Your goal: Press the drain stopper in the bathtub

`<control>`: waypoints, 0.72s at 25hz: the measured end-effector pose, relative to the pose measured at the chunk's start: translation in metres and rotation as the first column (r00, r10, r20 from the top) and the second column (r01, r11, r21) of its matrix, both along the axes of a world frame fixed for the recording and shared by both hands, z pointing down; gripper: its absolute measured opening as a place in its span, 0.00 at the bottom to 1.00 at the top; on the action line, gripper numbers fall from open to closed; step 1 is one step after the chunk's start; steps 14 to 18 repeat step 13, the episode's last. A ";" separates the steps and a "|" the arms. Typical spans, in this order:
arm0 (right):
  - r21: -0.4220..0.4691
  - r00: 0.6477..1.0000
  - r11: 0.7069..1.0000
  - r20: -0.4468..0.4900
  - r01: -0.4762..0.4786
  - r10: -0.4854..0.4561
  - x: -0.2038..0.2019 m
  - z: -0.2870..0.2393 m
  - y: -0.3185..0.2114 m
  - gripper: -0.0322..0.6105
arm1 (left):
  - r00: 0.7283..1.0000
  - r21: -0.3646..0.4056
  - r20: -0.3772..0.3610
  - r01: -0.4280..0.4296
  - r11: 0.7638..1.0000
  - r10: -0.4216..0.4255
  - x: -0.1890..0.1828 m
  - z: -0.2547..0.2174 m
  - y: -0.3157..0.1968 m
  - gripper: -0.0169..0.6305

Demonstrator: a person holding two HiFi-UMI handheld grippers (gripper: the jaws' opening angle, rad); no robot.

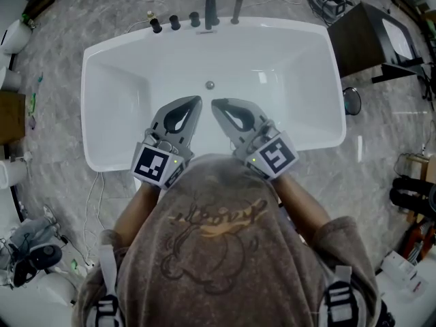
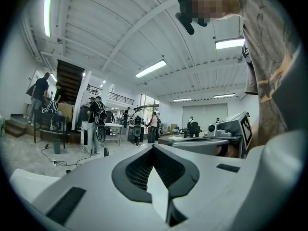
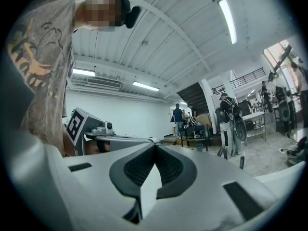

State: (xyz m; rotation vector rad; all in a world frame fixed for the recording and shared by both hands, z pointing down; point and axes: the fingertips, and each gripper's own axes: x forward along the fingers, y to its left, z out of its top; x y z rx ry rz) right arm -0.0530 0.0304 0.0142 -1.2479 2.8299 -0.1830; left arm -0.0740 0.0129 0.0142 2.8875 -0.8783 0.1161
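A white bathtub (image 1: pixel 109 80) fills the upper middle of the head view. Its small round metal drain stopper (image 1: pixel 210 85) sits in the tub floor near the far wall. My left gripper (image 1: pixel 196 101) is held over the tub's near half, shut and empty, its tip a little short of the stopper and to its left. My right gripper (image 1: pixel 215 105) hovers beside it, also shut and empty. Both gripper views look level across the room: the left gripper (image 2: pixel 153 147) and the right gripper (image 3: pixel 155 145) each show jaws closed tip to tip.
Dark taps and a spout (image 1: pixel 210 12) line the tub's far rim. A dark cabinet (image 1: pixel 368 36) stands at the back right on the marble floor. Cables (image 1: pixel 92 203) trail at the left. Several people and workbenches (image 2: pixel 98 124) stand far across the hall.
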 end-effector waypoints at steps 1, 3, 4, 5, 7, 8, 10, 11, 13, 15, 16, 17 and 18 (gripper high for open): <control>0.004 1.000 1.000 -0.001 0.000 0.000 0.000 0.000 0.001 0.04 | 1.000 0.000 -0.001 0.001 1.000 -0.001 0.000 0.000 0.001 0.03; 0.006 1.000 1.000 0.001 -0.003 0.003 -0.001 -0.001 0.002 0.04 | 1.000 -0.001 -0.004 0.002 1.000 -0.002 -0.001 0.000 0.002 0.03; 0.002 1.000 1.000 0.004 -0.008 0.008 -0.001 -0.001 0.003 0.05 | 1.000 -0.002 -0.005 0.002 1.000 -0.002 -0.002 0.000 0.003 0.03; -0.003 1.000 1.000 0.006 -0.010 0.010 -0.002 0.000 0.003 0.05 | 1.000 -0.002 -0.005 0.003 1.000 -0.003 -0.002 -0.001 0.004 0.03; -0.002 1.000 1.000 -0.002 -0.007 0.007 -0.002 0.001 0.004 0.04 | 1.000 -0.002 -0.002 0.002 1.000 -0.002 -0.002 -0.001 0.004 0.03; -0.001 1.000 1.000 -0.006 -0.007 0.007 -0.002 0.001 0.004 0.05 | 1.000 -0.001 -0.001 0.001 1.000 -0.001 -0.002 0.000 0.005 0.03; -0.004 1.000 1.000 -0.008 -0.013 0.013 -0.001 0.001 0.004 0.05 | 1.000 -0.003 0.000 -0.002 1.000 0.002 -0.001 0.000 0.007 0.03; -0.004 1.000 1.000 -0.006 -0.016 0.016 0.000 0.000 0.005 0.05 | 1.000 -0.002 0.001 -0.003 1.000 0.003 -0.001 0.000 0.008 0.03; -0.003 1.000 1.000 -0.002 -0.023 0.023 0.002 0.000 0.005 0.04 | 1.000 0.000 0.004 -0.008 1.000 0.008 0.001 0.002 0.010 0.03; -0.003 1.000 1.000 -0.002 -0.023 0.023 0.002 0.000 0.005 0.04 | 1.000 0.000 0.004 -0.008 1.000 0.008 0.001 0.002 0.010 0.03; -0.003 1.000 1.000 -0.002 -0.023 0.023 0.002 0.000 0.005 0.04 | 1.000 0.000 0.004 -0.008 1.000 0.008 0.001 0.002 0.010 0.03; -0.003 1.000 1.000 -0.002 -0.023 0.023 0.002 0.000 0.005 0.04 | 1.000 0.000 0.004 -0.008 1.000 0.008 0.001 0.002 0.010 0.03; -0.003 1.000 1.000 -0.002 -0.023 0.023 0.002 0.000 0.005 0.04 | 1.000 0.000 0.004 -0.008 1.000 0.008 0.001 0.002 0.010 0.03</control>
